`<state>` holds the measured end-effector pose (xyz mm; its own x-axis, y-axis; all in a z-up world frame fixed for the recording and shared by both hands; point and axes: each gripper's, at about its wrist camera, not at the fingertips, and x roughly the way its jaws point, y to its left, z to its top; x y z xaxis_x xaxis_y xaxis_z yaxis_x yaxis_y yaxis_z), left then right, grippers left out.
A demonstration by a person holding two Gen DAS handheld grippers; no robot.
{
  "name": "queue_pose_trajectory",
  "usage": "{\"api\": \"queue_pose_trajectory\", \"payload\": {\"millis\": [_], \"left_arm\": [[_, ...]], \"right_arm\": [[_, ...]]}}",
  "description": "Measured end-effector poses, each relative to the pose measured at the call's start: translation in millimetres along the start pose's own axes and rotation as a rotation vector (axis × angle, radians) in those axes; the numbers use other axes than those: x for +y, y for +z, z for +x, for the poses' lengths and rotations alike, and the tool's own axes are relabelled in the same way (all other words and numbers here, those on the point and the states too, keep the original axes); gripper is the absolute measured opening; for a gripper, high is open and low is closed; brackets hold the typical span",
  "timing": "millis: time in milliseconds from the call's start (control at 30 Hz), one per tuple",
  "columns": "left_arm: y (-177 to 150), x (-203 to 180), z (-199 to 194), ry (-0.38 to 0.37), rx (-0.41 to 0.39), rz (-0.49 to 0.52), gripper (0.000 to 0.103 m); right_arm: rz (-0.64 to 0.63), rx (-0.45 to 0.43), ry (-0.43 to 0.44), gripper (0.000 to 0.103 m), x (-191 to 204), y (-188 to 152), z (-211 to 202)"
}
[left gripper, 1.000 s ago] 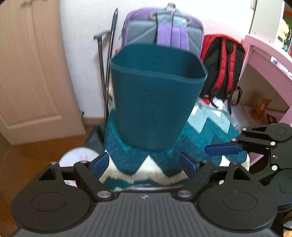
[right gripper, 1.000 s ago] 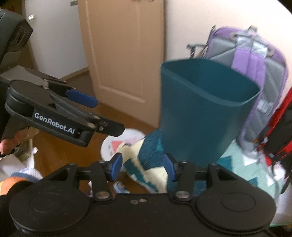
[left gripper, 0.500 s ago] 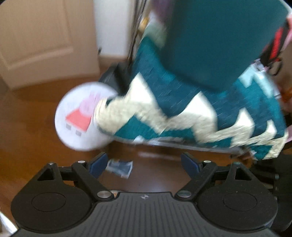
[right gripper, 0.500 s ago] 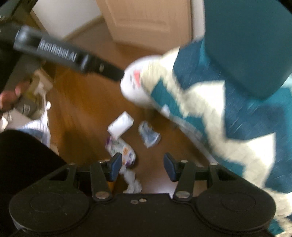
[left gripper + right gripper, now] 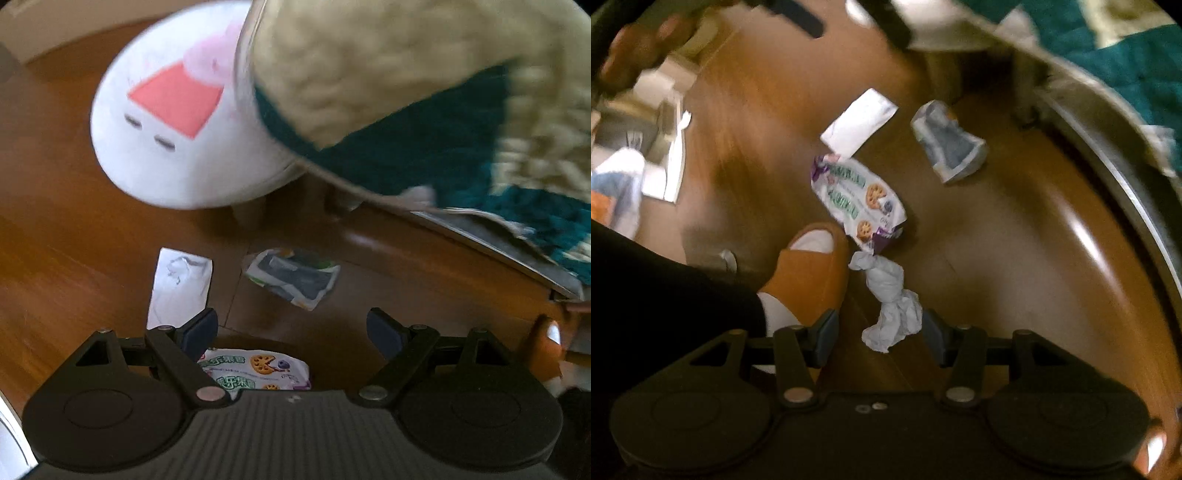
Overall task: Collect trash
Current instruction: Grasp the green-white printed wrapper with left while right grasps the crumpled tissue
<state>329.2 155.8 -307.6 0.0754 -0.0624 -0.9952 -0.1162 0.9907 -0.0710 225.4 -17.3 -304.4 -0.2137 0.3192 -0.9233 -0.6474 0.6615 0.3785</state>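
Observation:
Trash lies on the wooden floor. A cookie wrapper (image 5: 255, 371) (image 5: 858, 197) lies just below my open, empty left gripper (image 5: 291, 332). A white paper slip (image 5: 181, 286) (image 5: 858, 122) and a crumpled grey-green packet (image 5: 293, 275) (image 5: 949, 146) lie further ahead. A twisted white tissue (image 5: 890, 302) lies between the fingers of my open, empty right gripper (image 5: 879, 332), lower on the floor. The teal bin is out of view.
A white round stool (image 5: 173, 122) with a pink cartoon print stands beside a teal-and-cream blanket (image 5: 424, 92) draped over a metal-edged seat (image 5: 1126, 177). The person's orange slipper (image 5: 809, 273) is on the floor left of the tissue. Boxes and papers (image 5: 665, 147) lie far left.
Both grippers have tilted down from the teal bin toward the floor and moved closer to the trash. The bin has left both views.

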Motion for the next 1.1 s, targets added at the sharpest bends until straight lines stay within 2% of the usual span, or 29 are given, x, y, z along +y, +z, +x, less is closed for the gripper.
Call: {"api": "queue_pose_trajectory", "payload": {"millis": [233,433,700,967,1000,1067,1100], "left_arm": [[22,15,84,-0.008,0.079,-0.147,0.088],[32,19,138,-0.021,0.118,-0.268,0.088],[34,25,183,-0.004,0.168,-0.324,0.088],[32,31,206,-0.016,0.187,-0.353,0.087],[31,32,208,-0.019,0.186,-0.353,0.087],[30,32,210,-0.025,0.187,-0.350,0.070],[29,33,211,-0.034,0.193,-0.352,0.065]], "right_arm": [[-0.099,0.084,0.016,0.051,12,7,68],[-0.151,0.087,-0.002,0.051,17,13,112],[-0.181,0.070,-0.065,0.050,22,20,156],[-0.299,0.093,-0.145,0.050,30,18,182],[-0.320,0.098,-0.152,0.048,31,17,184],[-0.345,0.096,-0.176,0.047,30,17,186],[-0.340,0.095,-0.182,0.047,29,18,187]]}}
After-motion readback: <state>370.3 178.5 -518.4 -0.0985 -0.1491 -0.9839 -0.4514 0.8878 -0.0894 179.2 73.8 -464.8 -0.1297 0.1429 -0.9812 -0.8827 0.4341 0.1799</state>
